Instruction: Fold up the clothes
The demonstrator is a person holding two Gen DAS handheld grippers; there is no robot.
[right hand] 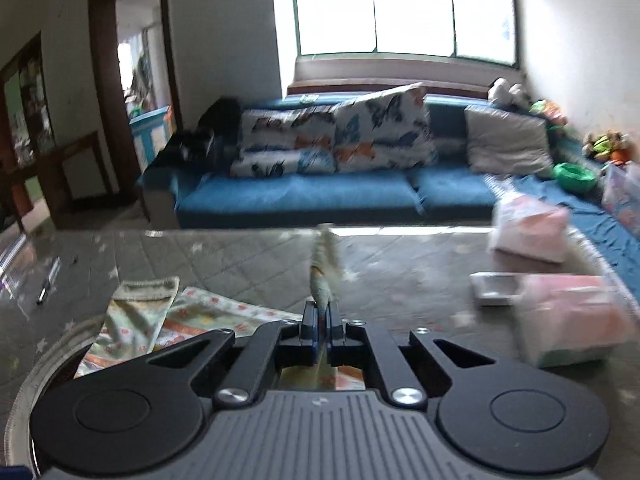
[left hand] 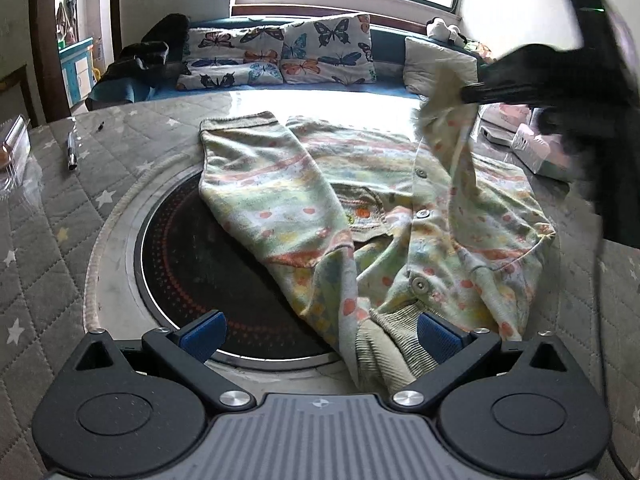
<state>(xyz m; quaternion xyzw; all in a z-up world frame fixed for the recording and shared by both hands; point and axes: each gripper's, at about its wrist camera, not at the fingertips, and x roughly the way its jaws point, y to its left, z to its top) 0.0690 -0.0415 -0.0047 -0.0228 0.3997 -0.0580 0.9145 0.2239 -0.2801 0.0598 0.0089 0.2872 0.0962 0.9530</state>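
Observation:
A small patterned cardigan [left hand: 360, 208] with buttons lies on the table, partly over a round black hob [left hand: 192, 264]. Its left sleeve [left hand: 256, 184] is folded across the body. My left gripper [left hand: 320, 336] is open at the near edge, its blue pads either side of the ribbed hem [left hand: 388, 344], not gripping. My right gripper [left hand: 472, 94] is shut on the right sleeve's cuff [left hand: 444, 92] and holds it lifted above the cardigan. In the right wrist view the right gripper [right hand: 321, 316] pinches the cuff [right hand: 325, 264], and the cardigan [right hand: 168, 320] lies below to the left.
The table has a grey quilted cover with stars [left hand: 60, 208]. A pen [left hand: 72, 148] and a clear box [left hand: 12, 148] lie at left. Pink packages [right hand: 576, 316] and a small tray [right hand: 496, 288] sit at right. A blue sofa with butterfly cushions [left hand: 280, 56] stands behind.

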